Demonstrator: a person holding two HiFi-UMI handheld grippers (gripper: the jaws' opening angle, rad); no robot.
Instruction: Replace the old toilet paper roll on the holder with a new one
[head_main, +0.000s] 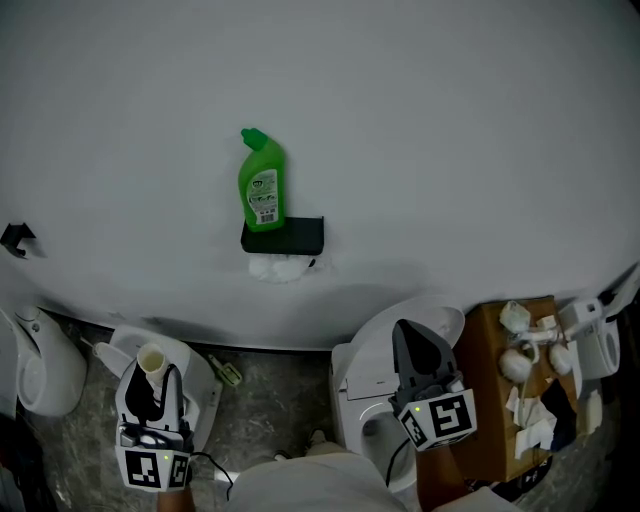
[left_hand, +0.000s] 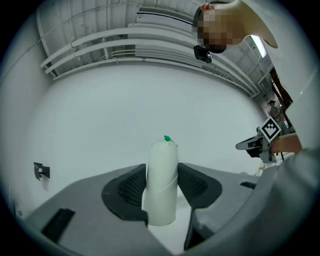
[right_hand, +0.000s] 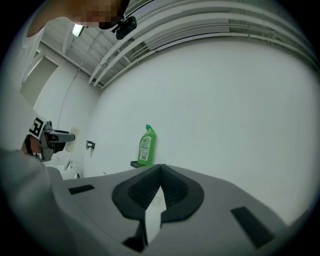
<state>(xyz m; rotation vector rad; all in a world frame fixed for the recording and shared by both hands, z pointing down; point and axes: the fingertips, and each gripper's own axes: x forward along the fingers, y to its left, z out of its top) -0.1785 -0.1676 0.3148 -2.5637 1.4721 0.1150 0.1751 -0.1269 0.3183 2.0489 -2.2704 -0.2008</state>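
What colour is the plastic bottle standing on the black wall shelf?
The plastic bottle is bright green; clearest in the head view.

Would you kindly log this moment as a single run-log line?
left gripper: shut on tube | right gripper: shut, empty | bottle: on holder

A plain white wall (head_main: 450, 120) is being shown across most of the head view, with a black bracket (head_main: 15, 238) at nine o'clock. Below it a grey floor (head_main: 270, 400) is being occupied by a white toilet (head_main: 375, 345) at five o'clock, a wooden stand (head_main: 482, 340) at four o'clock and a white fixture (head_main: 45, 370) at eight o'clock. The room is being lit by a ceiling lamp (right_hand: 77, 30) at eleven o'clock in the right gripper view.
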